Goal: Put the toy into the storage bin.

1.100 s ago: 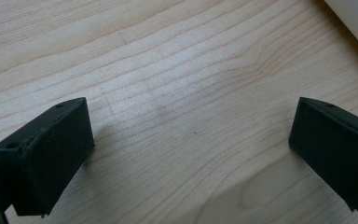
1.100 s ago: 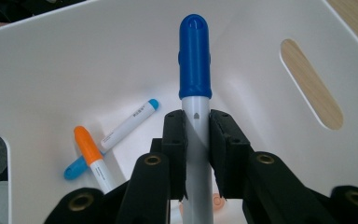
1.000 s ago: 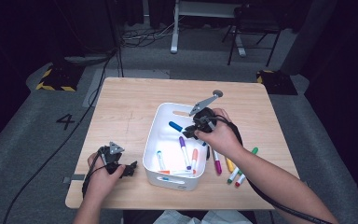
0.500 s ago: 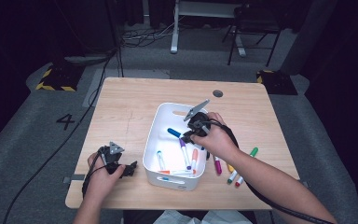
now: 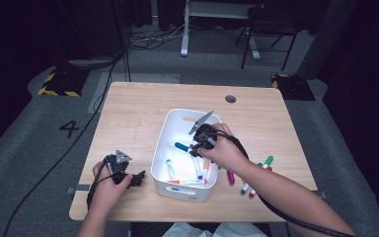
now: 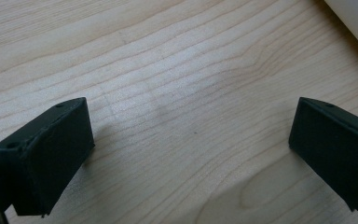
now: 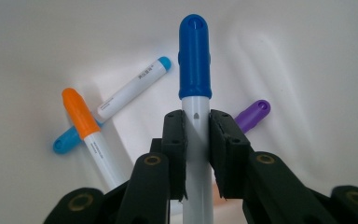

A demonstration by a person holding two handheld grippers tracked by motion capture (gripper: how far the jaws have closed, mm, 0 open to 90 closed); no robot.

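Blue-capped marker (image 7: 195, 93) clamped in our right claw (image 7: 196, 140) over white bin (image 5: 170, 131)

Small print on light-blue marker (image 7: 133, 88), unreadable. Our left claw (image 6: 186, 149) spread wide, empty, on tabletop (image 6: 168, 70).

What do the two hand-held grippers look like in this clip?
Both are black. The left hand-held gripper has blocky matte jaws with small screw holes. The right hand-held gripper has flat black pads on arms with brass-coloured rivets. Each carries a grey three-cornered plate and trails a black cable.
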